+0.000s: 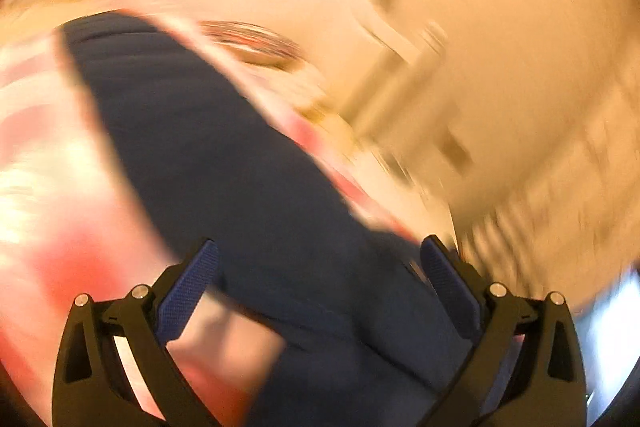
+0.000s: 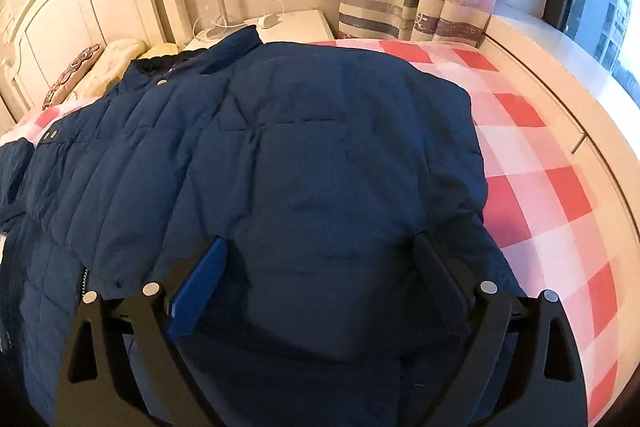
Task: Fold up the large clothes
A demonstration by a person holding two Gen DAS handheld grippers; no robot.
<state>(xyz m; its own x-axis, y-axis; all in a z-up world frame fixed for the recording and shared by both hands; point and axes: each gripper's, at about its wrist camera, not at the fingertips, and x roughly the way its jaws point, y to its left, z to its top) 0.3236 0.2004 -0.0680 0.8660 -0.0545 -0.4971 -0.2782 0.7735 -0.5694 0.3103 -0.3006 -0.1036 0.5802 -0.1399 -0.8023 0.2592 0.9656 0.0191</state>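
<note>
Both my tongs, left gripper (image 1: 320, 283) and right gripper (image 2: 320, 279), hang released over the puffy navy quilted jacket (image 2: 280, 155) spread on the red-and-white checked bedsheet (image 2: 532, 155), collar at 11 o'clock, one side folded in, most folding left.

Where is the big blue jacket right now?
In the right wrist view the blue jacket lies spread on the red-and-white checked bed cover, collar toward the white headboard, right under the open right gripper.

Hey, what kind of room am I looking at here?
Most likely a bedroom: a bed with a white headboard, a red-and-pink checked sheet, and a nightstand beside a curtained window.
</note>
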